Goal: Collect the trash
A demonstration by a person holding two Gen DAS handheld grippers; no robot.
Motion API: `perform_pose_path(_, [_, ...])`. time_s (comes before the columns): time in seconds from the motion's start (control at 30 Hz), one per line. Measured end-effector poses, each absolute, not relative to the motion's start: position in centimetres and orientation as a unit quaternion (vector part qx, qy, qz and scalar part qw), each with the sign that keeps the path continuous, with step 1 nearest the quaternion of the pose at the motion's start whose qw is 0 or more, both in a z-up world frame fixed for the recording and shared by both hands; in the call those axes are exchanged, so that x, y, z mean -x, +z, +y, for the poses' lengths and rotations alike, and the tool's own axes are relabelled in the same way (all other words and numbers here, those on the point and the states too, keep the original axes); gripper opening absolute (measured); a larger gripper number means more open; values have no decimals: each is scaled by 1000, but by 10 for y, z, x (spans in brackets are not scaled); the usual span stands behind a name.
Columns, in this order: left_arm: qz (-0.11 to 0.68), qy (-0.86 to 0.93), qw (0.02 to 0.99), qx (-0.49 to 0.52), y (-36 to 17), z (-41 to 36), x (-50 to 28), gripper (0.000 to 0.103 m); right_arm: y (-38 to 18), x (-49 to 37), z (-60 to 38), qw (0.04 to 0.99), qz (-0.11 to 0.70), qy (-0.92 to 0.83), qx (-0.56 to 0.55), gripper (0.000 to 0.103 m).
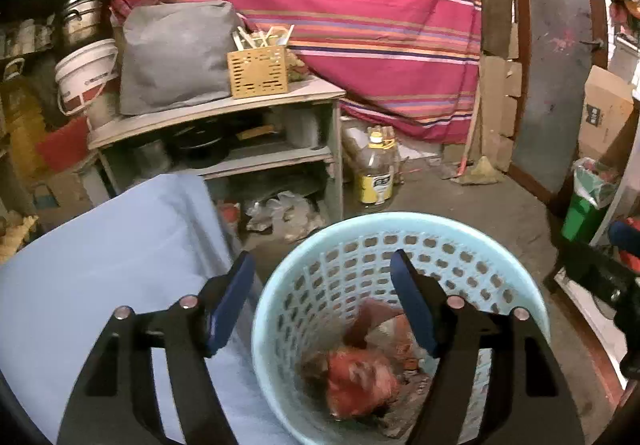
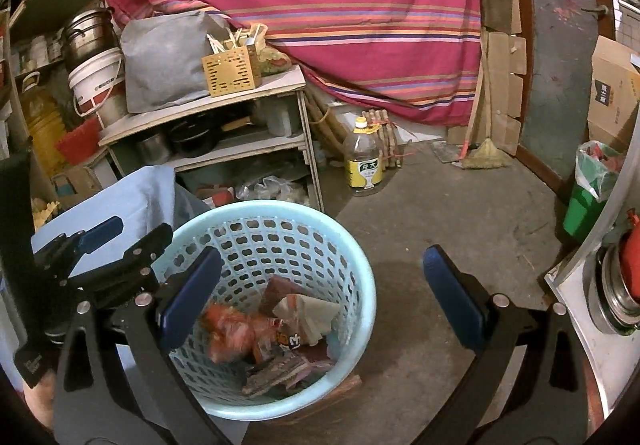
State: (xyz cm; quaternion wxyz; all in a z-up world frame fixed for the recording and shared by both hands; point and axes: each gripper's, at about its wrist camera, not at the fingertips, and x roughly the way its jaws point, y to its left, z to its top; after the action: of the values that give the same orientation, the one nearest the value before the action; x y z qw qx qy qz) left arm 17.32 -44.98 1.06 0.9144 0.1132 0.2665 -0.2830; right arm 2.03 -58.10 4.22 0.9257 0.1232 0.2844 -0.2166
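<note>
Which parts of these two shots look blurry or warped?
Left wrist view: the red wrapper in the blue basket is smeared by blur, while the shelf behind stays sharp. Right wrist view: the basket trash reads clearer; fisheye bends the door frame and darkens the corners.

Basket (image 2: pixel 344 245): pale blue moulded plastic, perforated wall, smooth with a slight sheen. Trash inside (image 2: pixel 256 333): crinkled glossy wrappers, orange-red, plus dull creased paper.

Left hand-held gripper (image 1: pixel 322 301): matt black plastic arms, bright metal pivot pins, blue pads that look rubbery. Right hand-held gripper (image 2: pixel 324 297): same build.

Floor (image 2: pixel 460 213): rough grey concrete, stained.

Shelf unit (image 2: pixel 224 105): bare wood boards, worn, matt.

Striped cloth (image 1: pixel 340 5): woven fabric, matt, draped in folds.

Grey bag (image 1: pixel 176 53): soft dull cloth.

Bottle (image 2: pixel 363 161): clear glossy plastic, yellow paper label.

Sheet over the counter (image 1: pixel 100 265): pale blue, smooth, matt.

Pot (image 2: pixel 86 33): dull scuffed metal.
</note>
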Motion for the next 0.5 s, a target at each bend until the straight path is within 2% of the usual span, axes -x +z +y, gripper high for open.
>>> perform_pose_path(0.23, [265,-251,927,-88,23,-402,-174,86,40,-29,-566,929,290,-207,-103,98])
perform_pose_path(0.5, [244,-213,944,-69,45,-327,-149,94,39,-36,-531,935,291,-186,-85,98])
